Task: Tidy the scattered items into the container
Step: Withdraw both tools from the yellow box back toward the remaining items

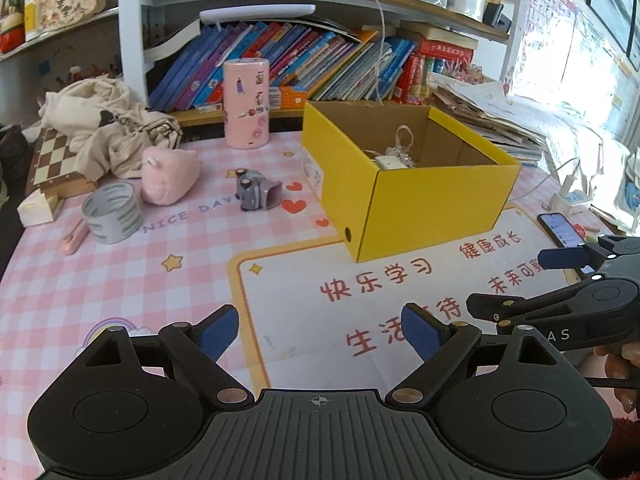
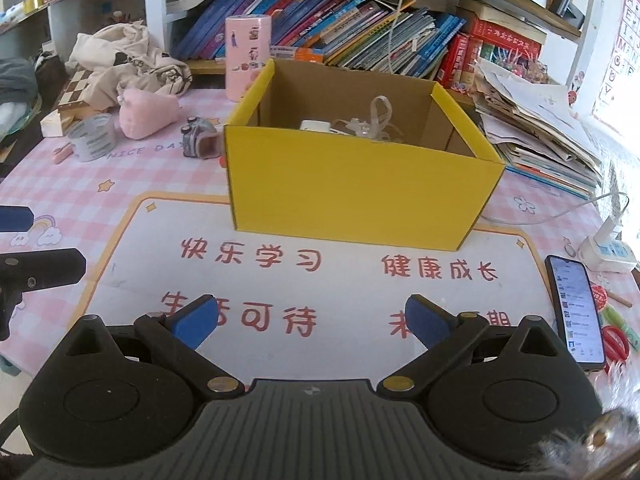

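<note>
From the left wrist view, the left gripper is hovering over the desk with its jaws spread wide and nothing between its blue pads, seemingly readying for a pick. Ahead and to its left the scattered items are lying on the pink checked mat: a roll of tape, a pink plush toy, a small grey toy camera and a pink pen-like thing, all well apart from the yellow box, which is standing open on the right so things can be dropped in from above; a white item and a clear ribbon are already sitting inside it. From the right wrist view, the right gripper is likewise hanging empty with its jaws wide apart, pointing at the near wall of the same box, while a phone is lying face up just to its right, with red scissors beside it. Judging by the layout, most of the tidying is still waiting, and the left side is holding the nearest targets
</note>
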The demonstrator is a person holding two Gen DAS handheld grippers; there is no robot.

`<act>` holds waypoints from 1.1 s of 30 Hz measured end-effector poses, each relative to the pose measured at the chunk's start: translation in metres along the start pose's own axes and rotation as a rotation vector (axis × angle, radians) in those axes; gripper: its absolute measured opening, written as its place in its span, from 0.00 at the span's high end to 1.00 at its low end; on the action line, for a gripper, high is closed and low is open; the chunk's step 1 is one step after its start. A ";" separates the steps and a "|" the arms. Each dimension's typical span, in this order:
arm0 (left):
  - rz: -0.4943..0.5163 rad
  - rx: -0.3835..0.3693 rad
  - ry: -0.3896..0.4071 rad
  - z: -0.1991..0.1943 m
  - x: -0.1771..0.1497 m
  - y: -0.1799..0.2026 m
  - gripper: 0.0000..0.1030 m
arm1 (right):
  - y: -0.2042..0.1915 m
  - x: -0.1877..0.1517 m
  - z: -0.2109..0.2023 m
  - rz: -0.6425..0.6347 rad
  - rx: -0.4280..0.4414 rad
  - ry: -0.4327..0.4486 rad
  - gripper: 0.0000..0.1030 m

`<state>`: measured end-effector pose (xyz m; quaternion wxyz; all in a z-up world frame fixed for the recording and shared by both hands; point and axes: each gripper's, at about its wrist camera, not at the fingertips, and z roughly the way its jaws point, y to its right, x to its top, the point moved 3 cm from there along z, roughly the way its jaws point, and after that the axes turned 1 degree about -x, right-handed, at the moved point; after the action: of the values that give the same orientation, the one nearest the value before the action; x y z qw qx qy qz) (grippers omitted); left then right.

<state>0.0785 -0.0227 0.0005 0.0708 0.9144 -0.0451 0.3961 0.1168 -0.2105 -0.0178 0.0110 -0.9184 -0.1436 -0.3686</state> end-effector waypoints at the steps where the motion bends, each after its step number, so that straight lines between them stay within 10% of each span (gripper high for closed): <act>1: -0.001 0.001 -0.002 -0.001 -0.002 -0.001 0.12 | -0.003 -0.001 0.000 -0.004 0.002 -0.002 0.02; 33: -0.059 0.078 0.001 -0.041 -0.035 -0.059 0.07 | -0.083 -0.004 -0.006 -0.111 0.083 -0.011 0.00</act>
<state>0.0335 0.0430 -0.0032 0.0468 0.9172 -0.0024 0.3956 0.0870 -0.1326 -0.0233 0.0280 -0.9096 -0.2098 -0.3574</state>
